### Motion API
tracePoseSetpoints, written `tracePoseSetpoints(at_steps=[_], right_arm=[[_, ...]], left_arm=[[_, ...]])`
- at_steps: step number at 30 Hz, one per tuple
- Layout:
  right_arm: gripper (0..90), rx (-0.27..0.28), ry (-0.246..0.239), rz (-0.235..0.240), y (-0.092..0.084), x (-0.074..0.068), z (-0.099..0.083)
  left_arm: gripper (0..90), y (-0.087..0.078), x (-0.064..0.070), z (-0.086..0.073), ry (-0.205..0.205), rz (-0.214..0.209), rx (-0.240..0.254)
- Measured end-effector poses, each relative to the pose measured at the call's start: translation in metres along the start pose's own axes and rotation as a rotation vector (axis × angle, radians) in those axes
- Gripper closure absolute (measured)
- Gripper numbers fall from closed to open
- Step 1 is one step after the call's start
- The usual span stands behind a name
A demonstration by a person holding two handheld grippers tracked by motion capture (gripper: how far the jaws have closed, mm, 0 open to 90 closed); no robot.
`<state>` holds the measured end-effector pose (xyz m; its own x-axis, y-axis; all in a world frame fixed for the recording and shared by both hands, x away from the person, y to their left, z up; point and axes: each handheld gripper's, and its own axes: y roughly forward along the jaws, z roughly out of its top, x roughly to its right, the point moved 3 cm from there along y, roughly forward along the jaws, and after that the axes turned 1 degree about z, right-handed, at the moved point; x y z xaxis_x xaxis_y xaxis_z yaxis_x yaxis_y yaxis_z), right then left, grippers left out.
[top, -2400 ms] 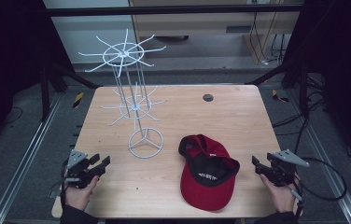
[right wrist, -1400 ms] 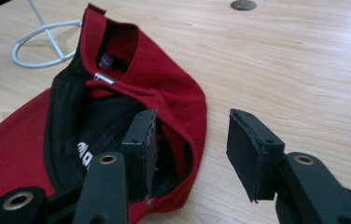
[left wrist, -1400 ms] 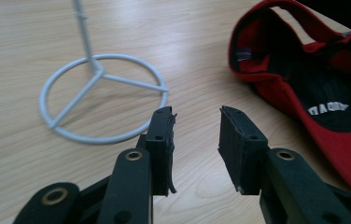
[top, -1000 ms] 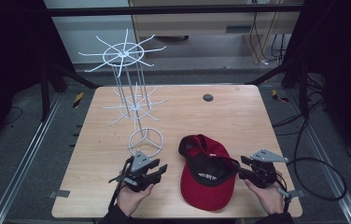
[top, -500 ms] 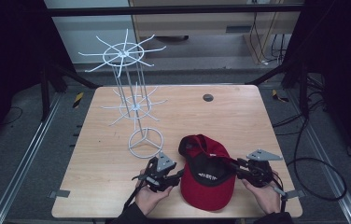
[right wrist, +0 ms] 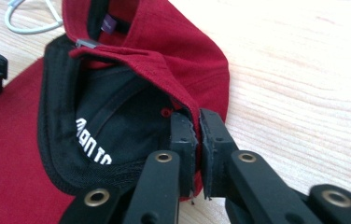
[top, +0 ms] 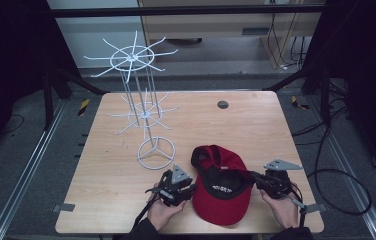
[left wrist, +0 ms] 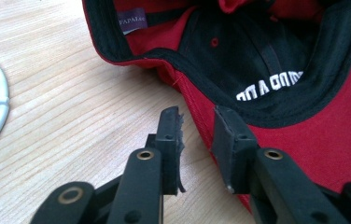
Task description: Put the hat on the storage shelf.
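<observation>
Red baseball cap (top: 223, 186) with a black lining lies upside down at the near edge of the pale wooden table (top: 256, 125), brim nearest. A white wire display rack (top: 145, 117) stands far left of it, well apart. Both grippers have come in from the table's corners. The right gripper (right wrist: 193, 126) has just closed on the cap's right rim; the left gripper (left wrist: 197, 128) has been closing, jaws apart astride the left edge.

From above my near side, the high view looks forward and down at the table (top: 256, 130). My two gripper views sit close, sharing the red cap (left wrist: 304, 140) between them.
</observation>
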<state>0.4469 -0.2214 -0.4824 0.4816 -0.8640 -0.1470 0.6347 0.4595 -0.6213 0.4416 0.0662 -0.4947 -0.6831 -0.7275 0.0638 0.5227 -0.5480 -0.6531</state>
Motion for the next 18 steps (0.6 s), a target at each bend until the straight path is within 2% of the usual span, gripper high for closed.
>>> tracePoseSetpoints(at_steps=[8, 12, 18], right_arm=[[87.1, 0.061, -0.017, 0.004, -0.008, -0.007, 0.009], [87.1, 0.121, -0.014, 0.020, -0.015, -0.011, 0.016], [87.2, 0.189, -0.013, 0.051, -0.023, -0.019, 0.027]], left_arm=[[75.5, 0.004, 0.000, -0.002, -0.001, 0.002, -0.010], [75.6, 0.007, 0.000, -0.003, -0.010, -0.006, -0.011], [76.1, 0.012, 0.001, -0.004, 0.001, -0.013, -0.023]])
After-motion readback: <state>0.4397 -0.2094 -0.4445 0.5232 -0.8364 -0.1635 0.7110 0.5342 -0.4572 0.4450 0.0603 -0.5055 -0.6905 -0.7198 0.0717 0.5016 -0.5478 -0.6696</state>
